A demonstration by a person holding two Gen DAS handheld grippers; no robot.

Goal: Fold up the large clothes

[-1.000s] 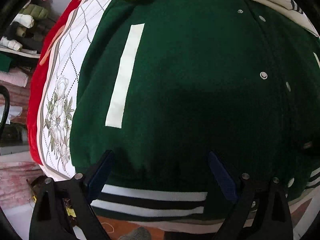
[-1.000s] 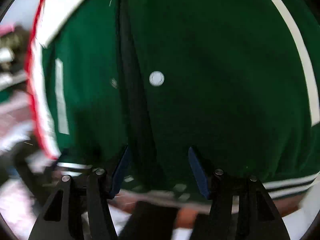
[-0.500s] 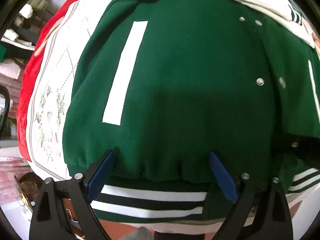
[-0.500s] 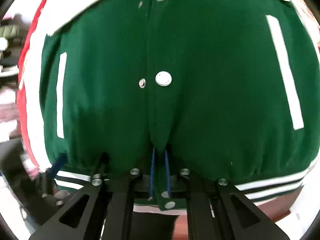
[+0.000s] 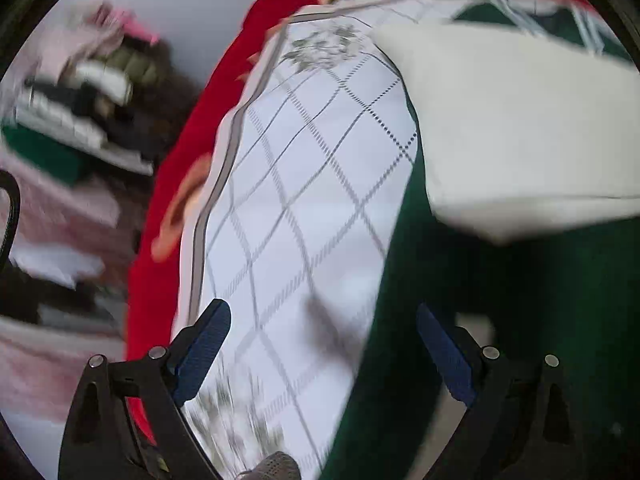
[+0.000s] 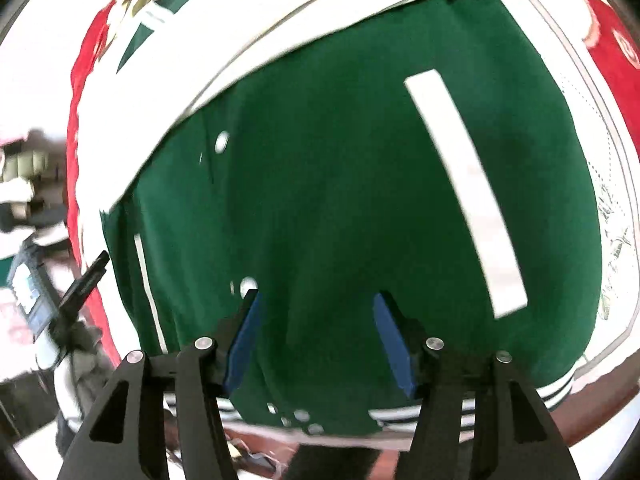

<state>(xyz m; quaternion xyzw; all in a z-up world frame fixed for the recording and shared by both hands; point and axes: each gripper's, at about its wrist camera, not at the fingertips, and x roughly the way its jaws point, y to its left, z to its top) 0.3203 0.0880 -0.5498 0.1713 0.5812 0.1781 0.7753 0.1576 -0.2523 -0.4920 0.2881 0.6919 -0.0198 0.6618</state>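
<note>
The dark green varsity jacket (image 6: 340, 200) lies front up on the bed, with metal snaps (image 6: 248, 286), a white pocket stripe (image 6: 464, 188) and a striped hem (image 6: 400, 420). A cream sleeve (image 6: 320, 28) is folded across its upper part. My right gripper (image 6: 318, 340) hovers over the lower front. Its jaws are opening, and the blue pads (image 6: 244, 344) press on nothing. My left gripper (image 5: 324, 348) stands open over the white quilted bedspread (image 5: 304, 200), just left of the jacket's side edge (image 5: 400, 280) and below the cream sleeve (image 5: 520, 128).
A red blanket (image 5: 168, 220) hangs along the bed's left edge under the bedspread. Beyond it are shelves stacked with folded clothes (image 5: 80, 92). A shoe toe (image 5: 276, 466) shows at the bottom. The left wrist view is motion-blurred.
My left gripper has swung left, off the jacket's front to over the bedspread. My right gripper, shut on the front edge at the hem half a second ago, has let go, opened and lifted.
</note>
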